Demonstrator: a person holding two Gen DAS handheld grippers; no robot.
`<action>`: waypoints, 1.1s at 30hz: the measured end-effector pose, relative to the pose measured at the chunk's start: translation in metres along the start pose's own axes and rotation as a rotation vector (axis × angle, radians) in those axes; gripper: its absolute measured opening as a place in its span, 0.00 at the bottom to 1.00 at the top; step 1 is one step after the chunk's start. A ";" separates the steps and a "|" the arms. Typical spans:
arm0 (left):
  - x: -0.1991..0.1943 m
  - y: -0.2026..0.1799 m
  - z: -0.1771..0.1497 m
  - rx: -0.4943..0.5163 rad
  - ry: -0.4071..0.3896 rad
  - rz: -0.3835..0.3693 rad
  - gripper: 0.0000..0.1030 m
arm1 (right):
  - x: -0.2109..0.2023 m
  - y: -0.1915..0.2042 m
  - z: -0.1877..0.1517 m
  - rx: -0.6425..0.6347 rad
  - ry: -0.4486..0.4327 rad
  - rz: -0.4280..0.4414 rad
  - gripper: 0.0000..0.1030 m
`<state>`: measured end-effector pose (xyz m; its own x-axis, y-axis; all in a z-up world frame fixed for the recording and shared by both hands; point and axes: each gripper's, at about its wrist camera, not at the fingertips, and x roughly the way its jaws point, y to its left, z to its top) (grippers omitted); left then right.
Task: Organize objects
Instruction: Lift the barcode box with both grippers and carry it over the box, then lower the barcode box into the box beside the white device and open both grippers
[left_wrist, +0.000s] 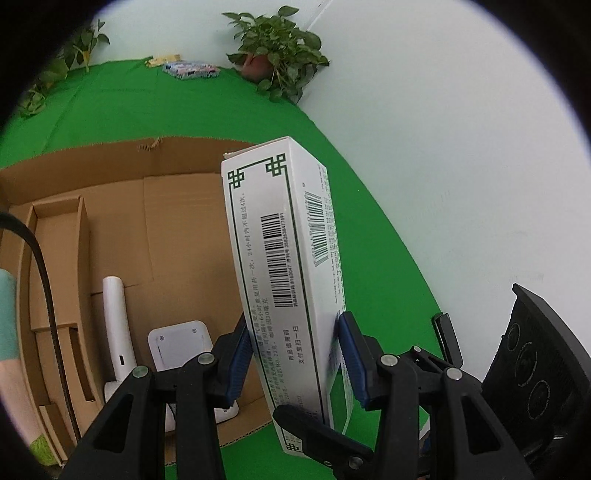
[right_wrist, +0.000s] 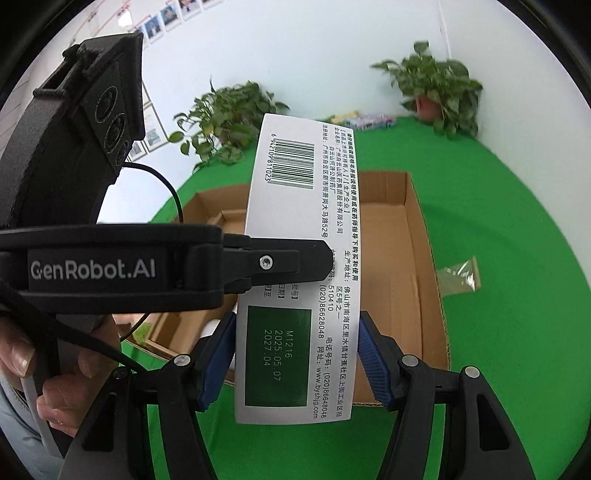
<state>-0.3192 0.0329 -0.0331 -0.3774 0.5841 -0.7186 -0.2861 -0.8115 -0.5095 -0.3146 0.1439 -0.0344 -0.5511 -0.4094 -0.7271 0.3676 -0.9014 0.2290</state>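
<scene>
A white medicine box (left_wrist: 280, 266) with green trim and barcodes is held in the air above an open cardboard box (left_wrist: 155, 221). My left gripper (left_wrist: 295, 358) is shut on the medicine box's lower end, blue pads pressing both sides. In the right wrist view the same medicine box (right_wrist: 299, 266) stands between my right gripper's (right_wrist: 297, 358) blue pads, which touch its two sides. The left gripper's finger (right_wrist: 280, 264) crosses the box's face. Inside the cardboard box (right_wrist: 417, 236) lie a white handle-shaped device (left_wrist: 116, 325) and a white flat device (left_wrist: 181, 343).
Green cloth (left_wrist: 184, 110) covers the table. Potted plants (left_wrist: 277, 59) stand at the back by the wall, with small packets (left_wrist: 190, 69) beside them. A clear sachet (right_wrist: 460, 277) lies right of the cardboard box. Cardboard dividers (left_wrist: 59, 277) fill the box's left side.
</scene>
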 end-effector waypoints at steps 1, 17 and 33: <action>0.009 0.005 0.000 -0.013 0.015 -0.003 0.43 | 0.008 -0.004 -0.001 0.007 0.017 0.000 0.59; 0.100 0.062 0.002 -0.124 0.165 -0.027 0.43 | 0.106 -0.061 -0.021 0.070 0.188 -0.016 0.59; 0.092 0.068 0.002 -0.122 0.166 0.089 0.50 | 0.124 -0.059 -0.033 0.113 0.231 -0.010 0.57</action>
<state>-0.3749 0.0315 -0.1328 -0.2432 0.5085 -0.8260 -0.1461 -0.8611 -0.4871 -0.3795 0.1509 -0.1597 -0.3641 -0.3687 -0.8553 0.2697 -0.9207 0.2821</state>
